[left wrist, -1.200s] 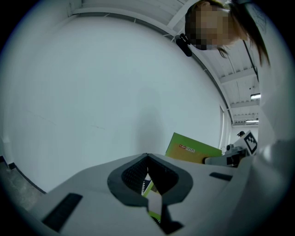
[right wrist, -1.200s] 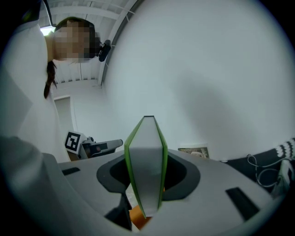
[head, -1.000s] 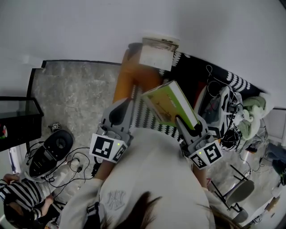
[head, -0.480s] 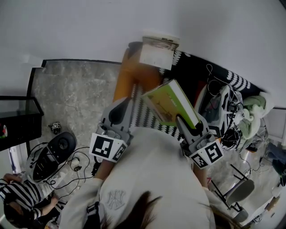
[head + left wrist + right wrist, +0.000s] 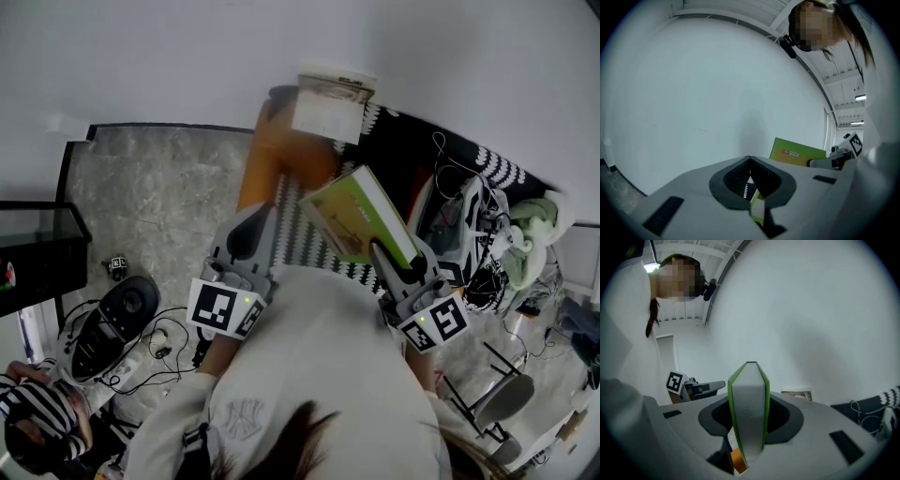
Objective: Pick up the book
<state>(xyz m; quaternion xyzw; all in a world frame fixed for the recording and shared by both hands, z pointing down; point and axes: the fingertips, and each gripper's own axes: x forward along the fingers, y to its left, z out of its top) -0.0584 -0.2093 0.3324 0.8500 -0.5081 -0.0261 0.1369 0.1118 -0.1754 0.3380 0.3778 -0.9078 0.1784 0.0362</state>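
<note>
Since a second ago the book [image 5: 361,217] and both grippers kept their place; only the striped sleeve [image 5: 37,405] (bottom left corner) has slid a little lower. The right gripper [image 5: 398,265] clamps the book, which hangs tilted in the air over a black-and-white rug [image 5: 300,234]. The book is a flat slab with smooth bright green covers and a pale, matt page block. The left gripper [image 5: 246,234] is closed on nothing, its dark ribbed pads meeting at the tips.

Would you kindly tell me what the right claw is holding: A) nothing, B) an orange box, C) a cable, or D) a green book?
D: the right gripper view shows the green book clamped edge-on between the jaws of the right claw.
</note>
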